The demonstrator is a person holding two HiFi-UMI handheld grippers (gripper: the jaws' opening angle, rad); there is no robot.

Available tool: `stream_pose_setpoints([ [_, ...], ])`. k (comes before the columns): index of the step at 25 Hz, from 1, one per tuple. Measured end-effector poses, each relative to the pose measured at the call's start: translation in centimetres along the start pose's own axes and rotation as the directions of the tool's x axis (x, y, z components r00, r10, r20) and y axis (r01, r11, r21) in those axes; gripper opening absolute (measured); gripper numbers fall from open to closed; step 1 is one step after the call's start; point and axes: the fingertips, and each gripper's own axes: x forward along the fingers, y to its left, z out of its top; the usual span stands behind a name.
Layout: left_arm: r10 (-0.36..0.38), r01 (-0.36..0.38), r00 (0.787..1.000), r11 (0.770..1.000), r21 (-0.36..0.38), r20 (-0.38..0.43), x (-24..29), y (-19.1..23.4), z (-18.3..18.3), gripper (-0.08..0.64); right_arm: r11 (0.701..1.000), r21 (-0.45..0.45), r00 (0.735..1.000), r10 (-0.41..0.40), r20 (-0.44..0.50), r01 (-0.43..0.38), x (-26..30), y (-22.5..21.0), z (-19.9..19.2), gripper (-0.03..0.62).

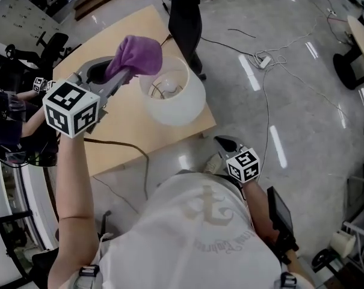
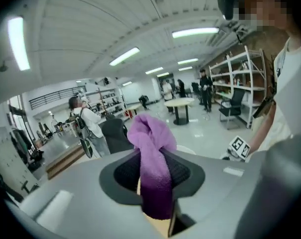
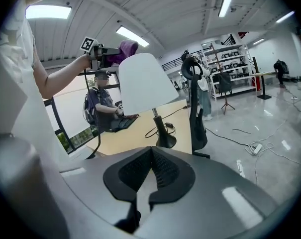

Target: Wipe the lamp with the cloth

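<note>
A table lamp with a white shade stands on the tan table. In the right gripper view the lamp's shade sits on a thin stem above a black base. My left gripper is raised beside the shade's upper rim, shut on a purple cloth that bunches out past the jaws. In its own view the cloth hangs between the pads of the left gripper. My right gripper is low by my body, off the table, and in its own view the right gripper is shut on nothing.
A black office chair stands at the table's far side. The lamp's dark cord runs across the table. A seated person works at the table's left end. Cables and a power strip lie on the grey floor.
</note>
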Motion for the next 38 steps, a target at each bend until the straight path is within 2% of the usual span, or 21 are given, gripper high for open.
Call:
stream_pose_setpoints([
  [1, 0.045, -0.043, 0.997, 0.998, -0.034, 0.061, -1.4, 0.6, 0.1, 0.103, 1.0, -0.006, 1.0, 0.008, -0.006, -0.008, 0.2, 0.3, 0.0, 0.014],
  [3, 0.153, -0.14, 0.978, 0.985, -0.101, 0.142, -4.3, 1.8, -0.8, 0.103, 0.999, -0.016, 0.999, 0.028, -0.022, -0.029, 0.9, 1.0, -0.2, 0.014],
  [5, 0.247, -0.217, 0.955, 0.959, -0.18, 0.163, -6.7, 2.6, -3.2, 0.103, 0.998, -0.025, 0.997, 0.056, -0.046, -0.057, 1.5, 1.8, -0.5, 0.014],
  [7, 0.315, -0.28, 0.939, 0.934, -0.223, 0.137, -8.3, 3.0, -6.3, 0.103, 0.995, -0.036, 0.993, 0.088, -0.074, -0.09, 2.3, 3.0, -0.8, 0.014],
  [10, 0.375, -0.366, 0.927, 0.908, -0.202, 0.004, -9.1, 2.4, -13.2, 0.103, 0.989, -0.051, 0.985, 0.129, -0.118, -0.135, 3.3, 4.9, -1.5, 0.014],
  [12, 0.372, -0.384, 0.923, 0.911, -0.152, -0.104, -8.3, 0.7, -18.6, 0.104, 0.987, -0.055, 0.98, 0.142, -0.143, -0.151, 3.8, 6.0, -2.1, 0.014],
  [15, 0.323, -0.349, 0.924, 0.932, -0.103, -0.205, -6.3, -3.0, -25.1, 0.104, 0.985, -0.067, 0.975, 0.145, -0.169, -0.158, 4.1, 7.4, -2.5, 0.014],
  [19, 0.215, -0.256, 0.939, 0.957, -0.132, -0.268, -2.7, -7.5, -33.0, 0.104, 0.986, -0.085, 0.977, 0.126, -0.174, -0.143, 4.4, 8.8, -2.1, 0.014],
  [23, 0.16, -0.225, 0.928, 0.96, -0.166, -0.337, 1.4, -10.2, -38.3, 0.104, 0.983, -0.133, 0.973, 0.096, -0.208, -0.125, 3.8, 9.7, -2.8, 0.014],
  [28, 0.116, -0.238, 0.907, 0.935, -0.264, -0.404, 5.7, -11.9, -42.3, 0.104, 0.978, -0.193, 0.974, 0.038, -0.223, -0.083, 1.6, 9.8, -2.9, 0.014],
  [33, 0.088, -0.221, 0.896, 0.939, -0.264, -0.436, 7.2, -11.6, -44.4, 0.118, 0.983, -0.185, 0.976, -0.034, -0.217, -0.007, -0.6, 10.2, -3.2, 0.014],
  [38, 0.08, -0.221, 0.91, 0.924, -0.312, -0.407, 8.4, -11.1, -43.7, 0.193, 0.987, -0.155, 0.974, -0.073, -0.213, 0.041, -2.6, 9.2, -4.5, 0.014],
])
